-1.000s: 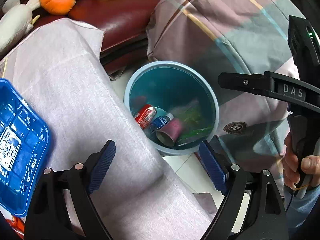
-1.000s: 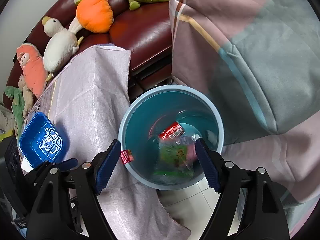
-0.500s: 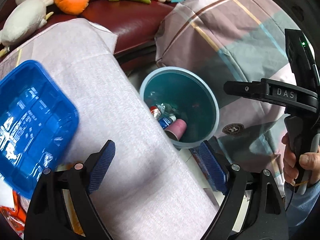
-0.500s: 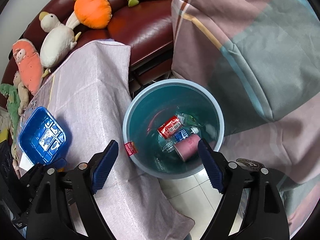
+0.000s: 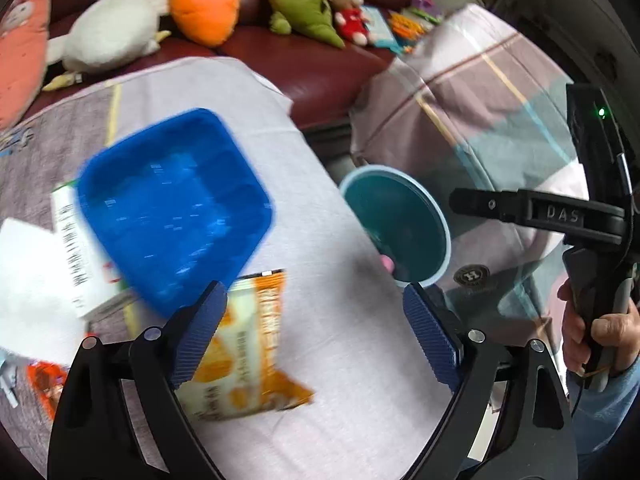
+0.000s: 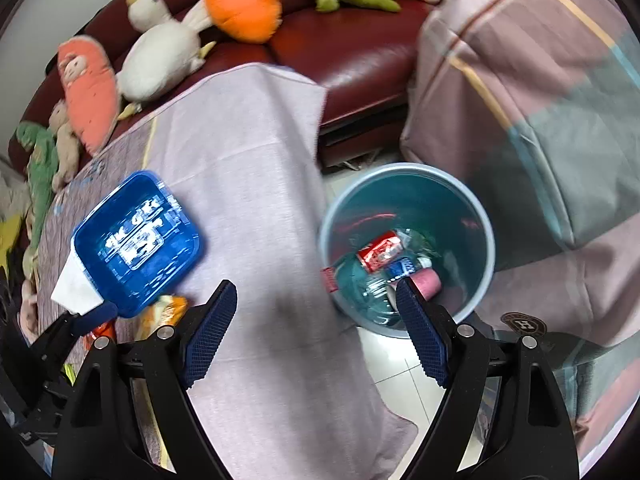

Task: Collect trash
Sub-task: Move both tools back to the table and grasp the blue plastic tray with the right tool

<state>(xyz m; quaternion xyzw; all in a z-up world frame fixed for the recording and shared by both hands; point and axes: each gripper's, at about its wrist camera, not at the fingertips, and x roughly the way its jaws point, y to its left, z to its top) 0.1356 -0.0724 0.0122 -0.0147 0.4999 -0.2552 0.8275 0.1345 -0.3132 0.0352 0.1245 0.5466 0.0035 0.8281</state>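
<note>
While both jaws gape empty, the left hand-held gripper (image 5: 312, 328) hangs over an orange snack wrapper (image 5: 244, 344) on the counter (image 5: 340, 320); the right hand-held gripper (image 6: 316, 320) faces the bin (image 6: 486, 240), already holding a can (image 6: 380, 255) and cup (image 6: 427, 282).

A: What colour is the tray (image 5: 172, 204)?
B: Bright blue, on a pale lilac cloth (image 5: 344, 320). The snack packet (image 5: 248, 344) is orange and white.
A: The bin (image 6: 406, 248)?
B: Teal inside with a light blue rim, holding a red can (image 6: 380, 256) and a pink cup (image 6: 427, 283).
A: Behind?
B: A dark red sofa (image 6: 360, 52), an orange carrot plush (image 6: 242, 2), a white duck plush (image 6: 160, 56), and a mauve-and-grey checked blanket (image 6: 540, 92).
</note>
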